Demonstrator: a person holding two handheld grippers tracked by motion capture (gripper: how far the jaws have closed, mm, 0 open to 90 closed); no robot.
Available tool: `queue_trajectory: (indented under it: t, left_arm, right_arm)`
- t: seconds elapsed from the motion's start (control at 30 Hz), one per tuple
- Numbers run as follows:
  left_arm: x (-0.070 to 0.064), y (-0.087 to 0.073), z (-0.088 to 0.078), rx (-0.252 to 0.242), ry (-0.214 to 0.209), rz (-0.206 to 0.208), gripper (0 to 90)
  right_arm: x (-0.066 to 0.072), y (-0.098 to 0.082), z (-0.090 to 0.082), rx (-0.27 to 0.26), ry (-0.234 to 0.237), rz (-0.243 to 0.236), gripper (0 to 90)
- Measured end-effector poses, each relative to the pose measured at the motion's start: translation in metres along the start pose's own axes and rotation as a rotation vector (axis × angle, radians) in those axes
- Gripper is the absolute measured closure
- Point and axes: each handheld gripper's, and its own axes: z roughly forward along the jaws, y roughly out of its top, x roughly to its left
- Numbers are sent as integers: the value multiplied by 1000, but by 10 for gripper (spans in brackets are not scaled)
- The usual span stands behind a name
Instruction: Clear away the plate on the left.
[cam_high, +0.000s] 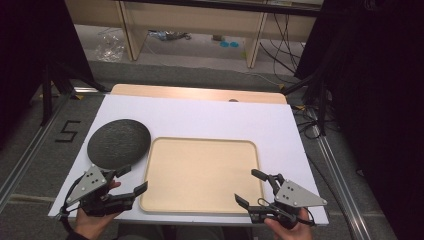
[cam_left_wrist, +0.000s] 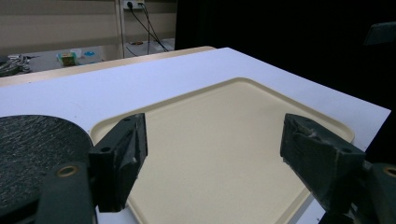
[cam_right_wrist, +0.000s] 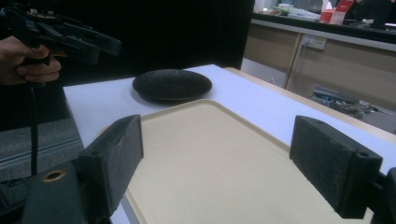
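Observation:
A beige tray (cam_high: 200, 170) lies empty in the middle of the white table (cam_high: 200, 115). A dark round plate (cam_high: 119, 142) sits to its left, also empty. My left gripper (cam_high: 132, 180) hovers open at the tray's near left corner, just in front of the plate. My right gripper (cam_high: 250, 187) stands open over the tray's near right corner. In the left gripper view its jaws frame the tray (cam_left_wrist: 224, 140), with the plate (cam_left_wrist: 32, 149) at the left. In the right gripper view the open jaws frame the tray (cam_right_wrist: 210, 158), the plate (cam_right_wrist: 172, 84) lies beyond, and the left gripper (cam_right_wrist: 70, 39) is held up at the top left.
A pale wooden board (cam_high: 200, 93) edges the table's far side. Black stands and cables (cam_high: 310, 100) crowd the right, dark frames stand at the left. A "5" mark (cam_high: 67, 131) is taped on the floor at the left.

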Motion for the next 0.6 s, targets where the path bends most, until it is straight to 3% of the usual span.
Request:
queue_trajectory:
  t: [0.1, 0.53, 0.6]
  left_arm:
    - [2, 0, 0, -7, 3, -26, 230]
    - [5, 0, -1, -6, 16, -39, 233]
    - [5, 0, -1, -4, 18, -38, 233]
  right_arm:
    - [0, 0, 0, 10, 0, -6, 187]
    - [0, 0, 0, -7, 6, -2, 189]
    - [1, 0, 0, 10, -1, -7, 189]
